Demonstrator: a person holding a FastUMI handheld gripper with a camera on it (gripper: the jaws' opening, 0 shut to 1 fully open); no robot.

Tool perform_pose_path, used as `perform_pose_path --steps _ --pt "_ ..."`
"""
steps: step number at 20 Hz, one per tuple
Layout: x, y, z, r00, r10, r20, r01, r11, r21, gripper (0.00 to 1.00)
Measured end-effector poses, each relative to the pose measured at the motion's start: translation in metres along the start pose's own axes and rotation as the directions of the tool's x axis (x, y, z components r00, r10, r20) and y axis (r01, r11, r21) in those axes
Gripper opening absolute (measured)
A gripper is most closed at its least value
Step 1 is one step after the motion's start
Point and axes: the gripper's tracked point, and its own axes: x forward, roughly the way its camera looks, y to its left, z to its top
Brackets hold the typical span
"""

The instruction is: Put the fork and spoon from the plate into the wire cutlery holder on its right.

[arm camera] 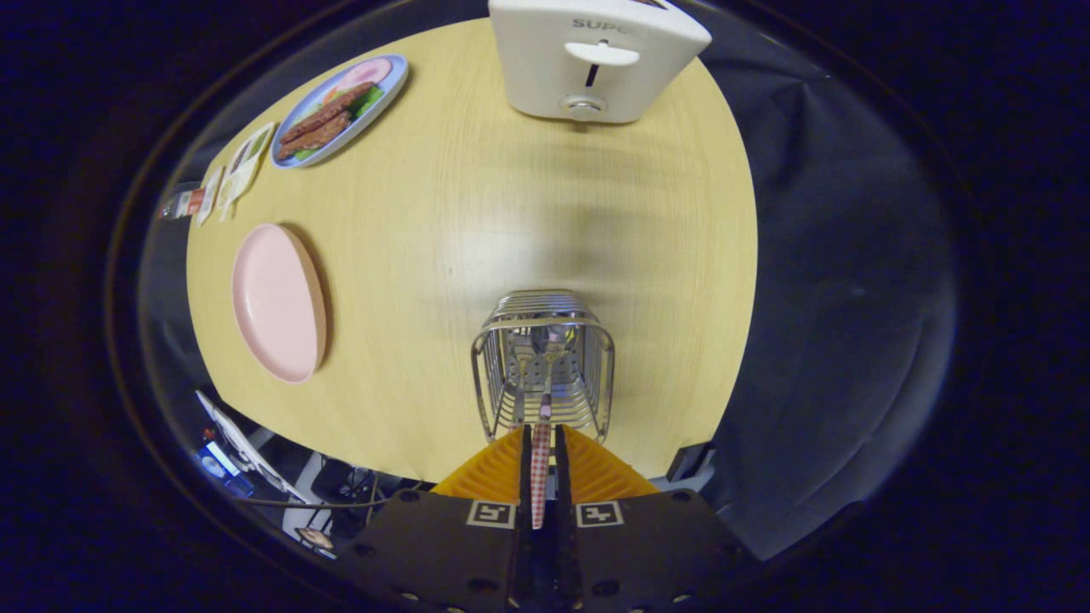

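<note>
While the tool (541, 438) clamps a utensil (540, 477), its end hangs inside the holder (542, 366).

Your gripper (541, 443) has its fingers pressed together on the checked handle of a utensil (541, 464), whose working end hangs down inside the wire cutlery holder (543, 370); you cannot tell whether it is the fork or the spoon. The shiny holder stands upright just ahead of the fingers. The pink plate (277, 302) lies bare, well apart on the holder's left.
</note>
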Motion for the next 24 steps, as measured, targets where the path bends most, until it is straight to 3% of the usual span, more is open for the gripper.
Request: perform_pose_path --steps 5,8,11,14,15,18,21,22,24 --pt "-0.022 0.014 -0.001 0.990 -0.023 0.137 0.024 1.000 -0.008 0.16" --pt "-0.047 0.032 0.009 0.947 -0.049 0.318 0.063 0.997 -0.035 0.20" --pt "-0.073 0.071 0.003 0.900 -0.010 0.437 0.041 0.997 -0.060 0.34" --pt "-0.097 0.108 -0.005 0.837 0.012 0.547 0.036 0.996 -0.076 0.58" --pt "-0.106 0.118 -0.006 0.806 0.005 0.592 0.053 0.995 -0.080 0.62" --pt "-0.140 0.155 -0.009 0.669 0.006 0.743 0.083 0.993 -0.083 0.81" --pt "-0.173 0.188 -0.024 0.544 0.012 0.839 0.079 0.995 -0.066 0.91" --pt "-0.183 0.199 -0.027 0.492 0.005 0.871 0.079 0.996 -0.050 0.96" --pt "-0.211 0.215 -0.036 0.366 -0.005 0.931 0.077 0.997 -0.025 0.96"
